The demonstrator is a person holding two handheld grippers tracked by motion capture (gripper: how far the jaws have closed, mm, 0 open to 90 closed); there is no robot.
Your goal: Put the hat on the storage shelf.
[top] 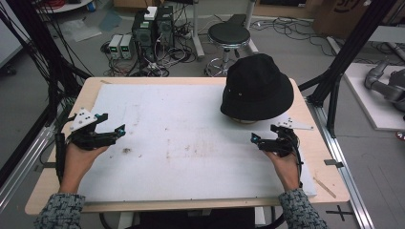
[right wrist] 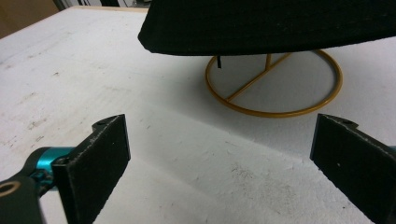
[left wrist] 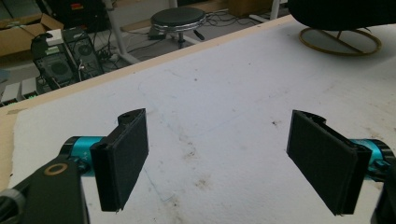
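At the mat's far right edge a black hat on its stand, probably wire, both grippers' jaws wide, bare mat between.

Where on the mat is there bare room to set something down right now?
The white mat is bare across its whole middle, between the left gripper and the right gripper, and along its far left edge. Only the far right corner is taken, by the black hat on its gold ring stand.

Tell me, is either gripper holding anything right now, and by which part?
Nothing is held. The left gripper and the right gripper both have their jaws apart over the white mat. The black hat sits untouched on its gold stand.
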